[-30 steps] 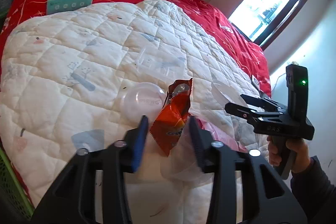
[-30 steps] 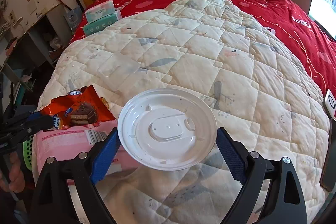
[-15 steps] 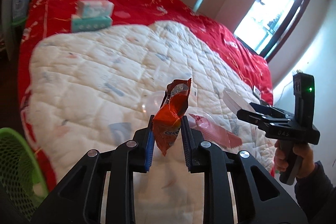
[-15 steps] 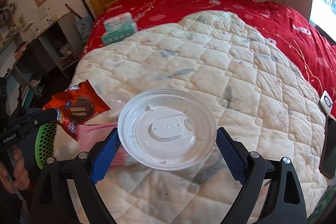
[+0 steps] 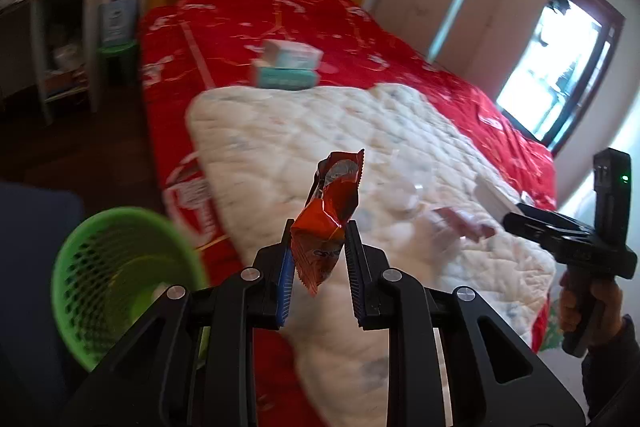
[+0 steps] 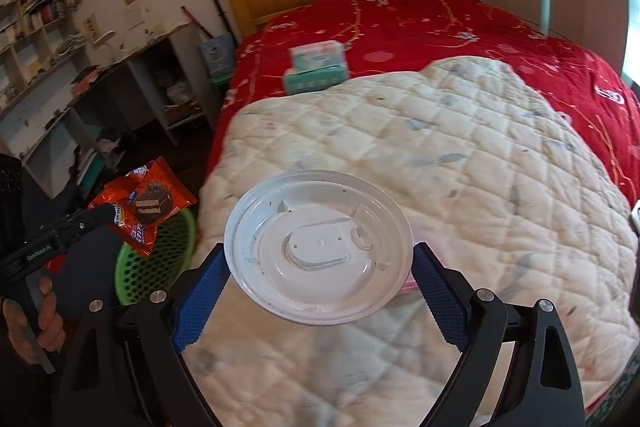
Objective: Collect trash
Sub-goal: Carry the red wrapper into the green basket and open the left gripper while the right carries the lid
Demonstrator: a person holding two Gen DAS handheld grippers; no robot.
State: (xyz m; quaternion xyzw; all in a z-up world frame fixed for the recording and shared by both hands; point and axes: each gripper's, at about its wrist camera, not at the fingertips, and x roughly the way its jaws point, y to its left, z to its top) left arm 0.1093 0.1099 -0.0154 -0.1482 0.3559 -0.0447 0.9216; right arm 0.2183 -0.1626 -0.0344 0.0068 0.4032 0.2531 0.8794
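Left gripper (image 5: 318, 259) — clamped on orange snack wrapper (image 5: 326, 223), green wastebasket (image 5: 116, 279) down to its left (likely drop point). Right gripper (image 6: 320, 279) — jaws wide, gripping white plastic lid (image 6: 318, 247) by its rim.

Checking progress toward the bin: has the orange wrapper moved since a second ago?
Yes. The wrapper has left the quilt and now hangs over the green basket.

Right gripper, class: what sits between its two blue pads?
A round white plastic lid, clamped edge to edge in the right gripper, fills the gap; this shows in the right wrist view.
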